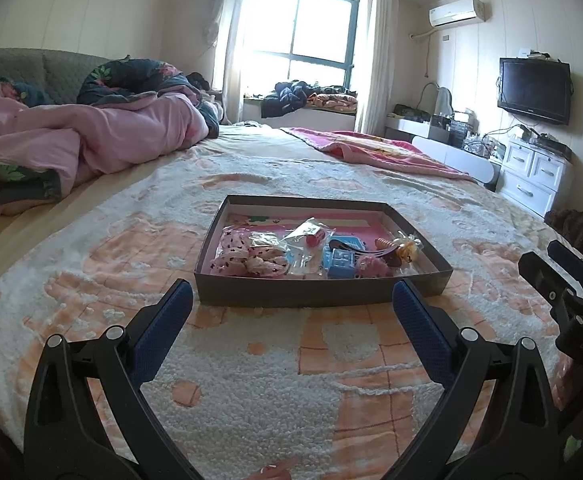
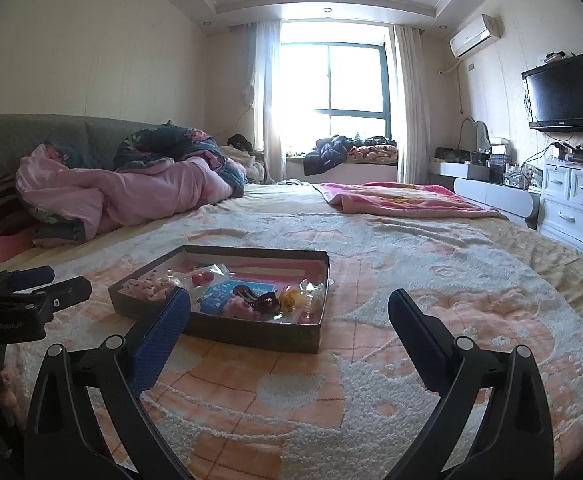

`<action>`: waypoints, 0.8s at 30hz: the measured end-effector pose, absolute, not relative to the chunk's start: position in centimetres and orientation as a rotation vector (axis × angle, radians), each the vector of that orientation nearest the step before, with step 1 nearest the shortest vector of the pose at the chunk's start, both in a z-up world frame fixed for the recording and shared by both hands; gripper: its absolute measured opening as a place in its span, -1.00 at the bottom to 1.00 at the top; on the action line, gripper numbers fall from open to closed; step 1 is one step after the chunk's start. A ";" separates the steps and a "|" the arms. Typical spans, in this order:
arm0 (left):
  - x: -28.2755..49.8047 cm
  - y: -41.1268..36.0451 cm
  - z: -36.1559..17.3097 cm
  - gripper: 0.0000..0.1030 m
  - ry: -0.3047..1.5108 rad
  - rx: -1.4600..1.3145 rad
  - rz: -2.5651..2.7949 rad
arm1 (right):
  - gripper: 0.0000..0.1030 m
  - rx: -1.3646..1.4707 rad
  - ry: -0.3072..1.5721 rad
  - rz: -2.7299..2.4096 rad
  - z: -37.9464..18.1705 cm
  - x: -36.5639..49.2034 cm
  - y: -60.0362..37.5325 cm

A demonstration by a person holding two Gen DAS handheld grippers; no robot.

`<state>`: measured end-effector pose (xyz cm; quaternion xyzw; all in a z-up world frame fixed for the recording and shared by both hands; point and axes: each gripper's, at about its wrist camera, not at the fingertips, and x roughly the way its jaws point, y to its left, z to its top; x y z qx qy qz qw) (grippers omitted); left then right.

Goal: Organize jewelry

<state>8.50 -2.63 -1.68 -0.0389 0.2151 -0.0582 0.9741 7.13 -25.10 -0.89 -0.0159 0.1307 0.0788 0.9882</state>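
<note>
Left wrist view: box (image 1: 323, 294) just beyond spread tool (image 1: 293, 300) (nothing gripped).

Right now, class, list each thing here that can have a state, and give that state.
Left tool: open, empty.
Right tool: open, empty.
Box: lidless, on the bed, holding accessories.
Television: screen dark.
Curtains: drawn aside.
White drawers: shut.
Pink quilt: rumpled.
</note>
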 end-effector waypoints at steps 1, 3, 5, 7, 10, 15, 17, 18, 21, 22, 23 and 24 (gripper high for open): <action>8.5 -2.6 -1.7 0.78 0.434 -0.077 -0.115 | 0.87 -0.031 0.262 0.157 -0.9 7.1 -25.1; 8.4 -2.6 -1.6 0.78 0.433 -0.079 -0.114 | 0.87 -0.032 0.262 0.159 -0.9 7.1 -25.1; 8.4 -2.6 -1.5 0.78 0.430 -0.078 -0.110 | 0.87 -0.034 0.261 0.159 -0.9 7.1 -25.0; 8.4 -2.6 -1.4 0.78 0.428 -0.077 -0.107 | 0.87 -0.033 0.261 0.160 -0.9 7.2 -25.0; 8.4 -2.5 -1.4 0.78 0.427 -0.078 -0.105 | 0.87 -0.033 0.262 0.163 -0.9 7.3 -25.0; 8.4 -2.5 -1.3 0.78 0.426 -0.077 -0.104 | 0.87 -0.035 0.262 0.163 -0.8 7.2 -24.9; 8.4 -2.5 -1.3 0.78 0.427 -0.077 -0.103 | 0.87 -0.035 0.261 0.164 -0.8 7.2 -24.9; 8.3 -2.5 -1.3 0.78 0.426 -0.077 -0.102 | 0.87 -0.035 0.260 0.163 -0.8 7.2 -24.9; 8.4 -2.5 -1.3 0.78 0.426 -0.077 -0.101 | 0.87 -0.034 0.260 0.164 -0.8 7.2 -24.9; 8.4 -2.5 -1.3 0.78 0.426 -0.076 -0.100 | 0.87 -0.035 0.260 0.164 -0.8 7.2 -24.9; 8.4 -2.5 -1.3 0.78 0.426 -0.076 -0.099 | 0.87 -0.035 0.260 0.163 -0.8 7.2 -24.9; 8.4 -2.4 -1.2 0.78 0.426 -0.076 -0.099 | 0.87 -0.035 0.259 0.164 -0.8 7.2 -24.9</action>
